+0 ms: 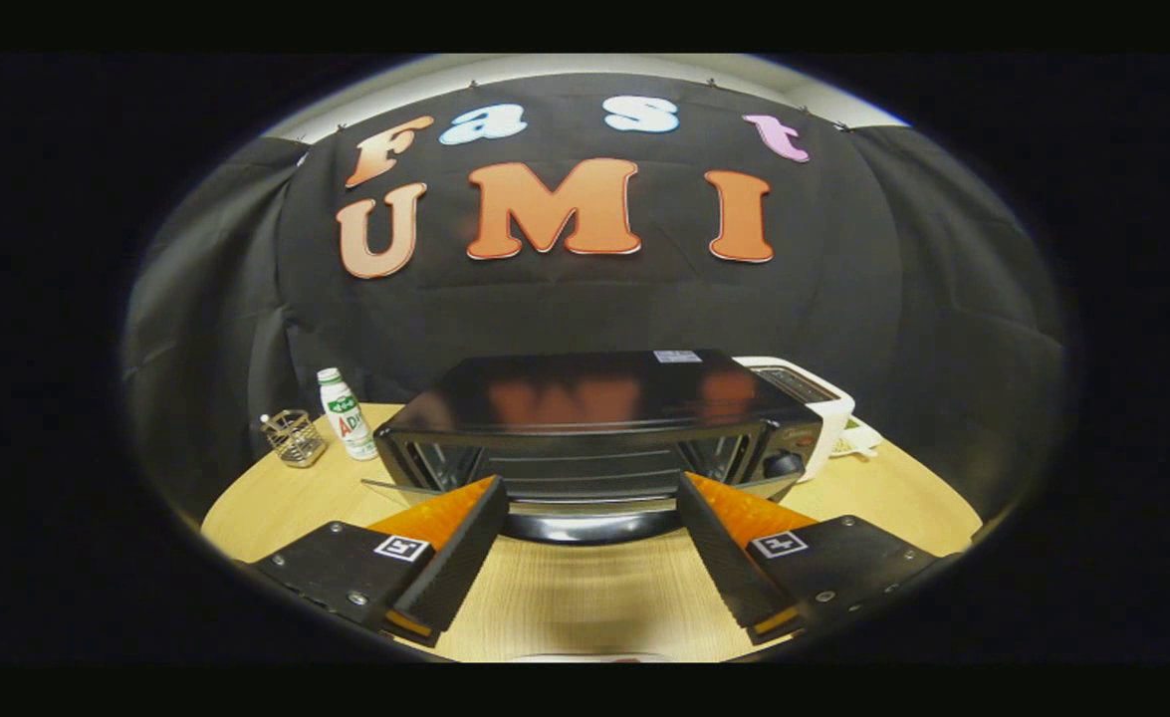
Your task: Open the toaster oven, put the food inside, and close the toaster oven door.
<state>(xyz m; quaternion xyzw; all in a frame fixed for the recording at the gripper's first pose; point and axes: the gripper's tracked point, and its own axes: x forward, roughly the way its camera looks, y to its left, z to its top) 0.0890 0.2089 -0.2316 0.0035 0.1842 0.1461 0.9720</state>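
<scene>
Hand-held gripper (pixel 589 503) fingers spread apart, empty; toaster oven (pixel 599 428) just ahead, door (pixel 585 518) dropped open between fingertips.

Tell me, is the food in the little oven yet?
Not yet that I can see. The toaster oven door already hangs open, showing the rack. The claw is open and empty just in front of it. Still to do: put the food inside, then shut the door.
</scene>
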